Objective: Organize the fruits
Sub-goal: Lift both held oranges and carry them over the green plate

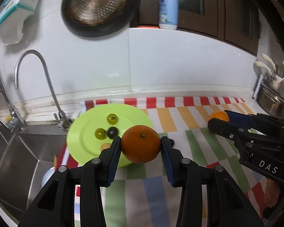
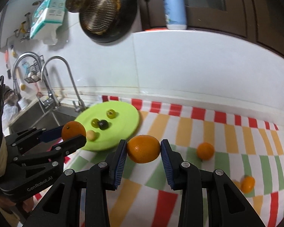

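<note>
Round orange tangerines (image 1: 140, 144) (image 2: 143, 148), each clamped between the pads of a hand-held gripper (image 1: 141, 145) (image 2: 143, 149), should be lowered gently onto the lime-green plastic plate (image 1: 85, 147).

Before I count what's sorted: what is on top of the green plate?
On the green plate: two green grapes, one dark grape and a small pale fruit. The left gripper and its orange cover the plate's near-left edge.

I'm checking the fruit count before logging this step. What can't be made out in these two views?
- Left wrist view: the pale fruit on the green plate is mostly hidden by the left gripper finger.
- Left wrist view: the right gripper covers most of its orange.
- Right wrist view: the small orange fruit near the right edge is blurred.
</note>
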The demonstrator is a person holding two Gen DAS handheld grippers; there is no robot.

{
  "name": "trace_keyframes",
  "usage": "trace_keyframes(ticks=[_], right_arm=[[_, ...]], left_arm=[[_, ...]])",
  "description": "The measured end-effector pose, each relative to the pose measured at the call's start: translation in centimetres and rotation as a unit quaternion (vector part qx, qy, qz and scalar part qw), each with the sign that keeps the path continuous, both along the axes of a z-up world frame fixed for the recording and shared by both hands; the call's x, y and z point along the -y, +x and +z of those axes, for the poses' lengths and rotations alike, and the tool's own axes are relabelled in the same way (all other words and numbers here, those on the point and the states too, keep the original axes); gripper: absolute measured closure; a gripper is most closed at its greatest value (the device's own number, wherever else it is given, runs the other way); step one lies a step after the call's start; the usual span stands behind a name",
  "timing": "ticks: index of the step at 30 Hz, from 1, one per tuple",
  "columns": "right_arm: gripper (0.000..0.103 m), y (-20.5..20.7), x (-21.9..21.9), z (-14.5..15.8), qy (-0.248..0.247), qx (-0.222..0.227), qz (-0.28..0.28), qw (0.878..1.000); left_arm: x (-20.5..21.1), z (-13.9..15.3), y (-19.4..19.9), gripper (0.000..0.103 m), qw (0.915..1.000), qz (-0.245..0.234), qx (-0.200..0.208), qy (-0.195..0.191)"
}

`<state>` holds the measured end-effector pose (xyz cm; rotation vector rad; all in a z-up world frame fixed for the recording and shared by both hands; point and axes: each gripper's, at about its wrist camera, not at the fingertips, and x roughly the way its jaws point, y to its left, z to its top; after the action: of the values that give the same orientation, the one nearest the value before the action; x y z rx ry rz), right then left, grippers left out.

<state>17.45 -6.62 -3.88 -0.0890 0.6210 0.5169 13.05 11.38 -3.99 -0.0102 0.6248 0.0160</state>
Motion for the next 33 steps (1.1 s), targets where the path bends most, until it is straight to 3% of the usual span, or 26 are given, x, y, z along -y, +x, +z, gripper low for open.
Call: trace_keyframes(ticks=[16, 33], right_arm=[[0.065, 2.7, -6.6, -0.1, 0.001, 0.004, 0.065, 0.998], [0.065, 7.4, -12.1, -5.5, -0.023, -0.058, 0.076, 0.995]], left_arm=[[-5.3, -0.3, 1.7, 0.062, 0.9985, 0.051, 0.001, 0.021], [-10.0, -5.2, 6.5, 0.062, 0.9961, 0.061, -0.065, 0.0]])
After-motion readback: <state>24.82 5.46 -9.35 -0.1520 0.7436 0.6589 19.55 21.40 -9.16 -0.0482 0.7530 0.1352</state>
